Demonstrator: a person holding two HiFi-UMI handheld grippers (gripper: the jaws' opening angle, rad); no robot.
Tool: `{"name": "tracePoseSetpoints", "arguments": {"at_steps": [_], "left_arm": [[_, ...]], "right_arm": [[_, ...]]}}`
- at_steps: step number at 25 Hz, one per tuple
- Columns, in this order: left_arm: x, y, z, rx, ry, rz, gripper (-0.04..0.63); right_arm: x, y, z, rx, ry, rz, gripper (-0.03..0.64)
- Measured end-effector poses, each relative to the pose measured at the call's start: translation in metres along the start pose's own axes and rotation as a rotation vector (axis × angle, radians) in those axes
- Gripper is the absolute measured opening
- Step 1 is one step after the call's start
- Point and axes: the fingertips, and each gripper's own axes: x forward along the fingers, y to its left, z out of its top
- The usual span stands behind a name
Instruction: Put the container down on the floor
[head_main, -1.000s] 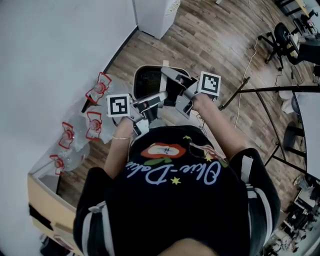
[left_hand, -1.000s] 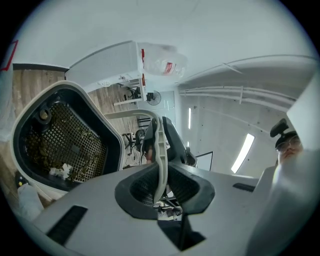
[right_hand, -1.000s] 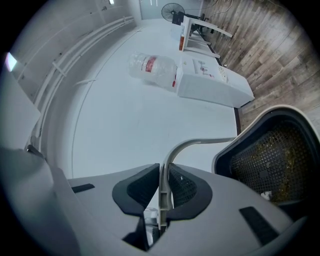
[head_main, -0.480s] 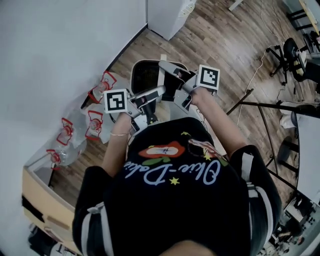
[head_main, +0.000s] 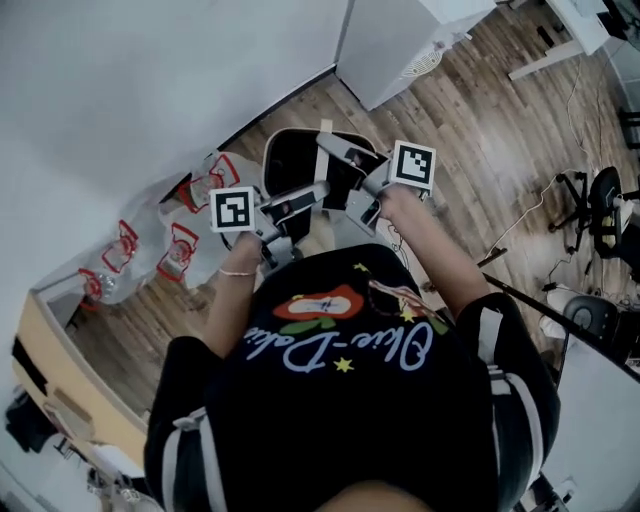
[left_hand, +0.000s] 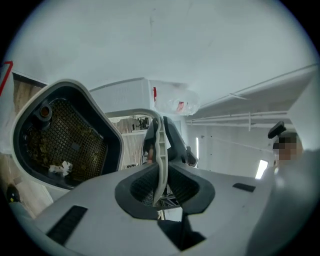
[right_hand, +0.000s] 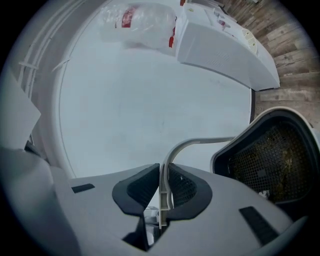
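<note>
Head view, container over floor, gripper views alone show mesh inside, left hand-held gripper and right hand-held gripper clenched on handle.

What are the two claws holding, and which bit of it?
Both the left claw and right claw pinch the thin grey handle of the white-rimmed black mesh container.
</note>
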Motion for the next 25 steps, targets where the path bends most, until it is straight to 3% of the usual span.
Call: {"name": "tracePoseSetpoints", "arguments": {"at_steps": [3,8,11,15,25], "left_arm": [[0.02,0.011,0.04,-0.019,-0.05,0.029,0.049],[0.028,0.012,0.048,-0.004,-0.129,0.031,0.051],[0.045,0.018,0.072,0.017,-0.168,0.047,0.051],[0.071,0.034,0.099,-0.005,-0.232,0.058,0.052],[0.092,0.073,0.134,-0.026,-0.321,0.09,0.055]], "right_arm": [[0.023,-0.009,0.039,0.017,0.059,-0.006,0.044],[0.03,-0.007,0.046,0.006,0.137,0.002,0.044],[0.039,-0.011,0.072,0.006,0.176,-0.003,0.044],[0.049,-0.026,0.107,0.021,0.23,-0.006,0.044],[0.07,-0.063,0.141,0.02,0.326,-0.063,0.044]]}}
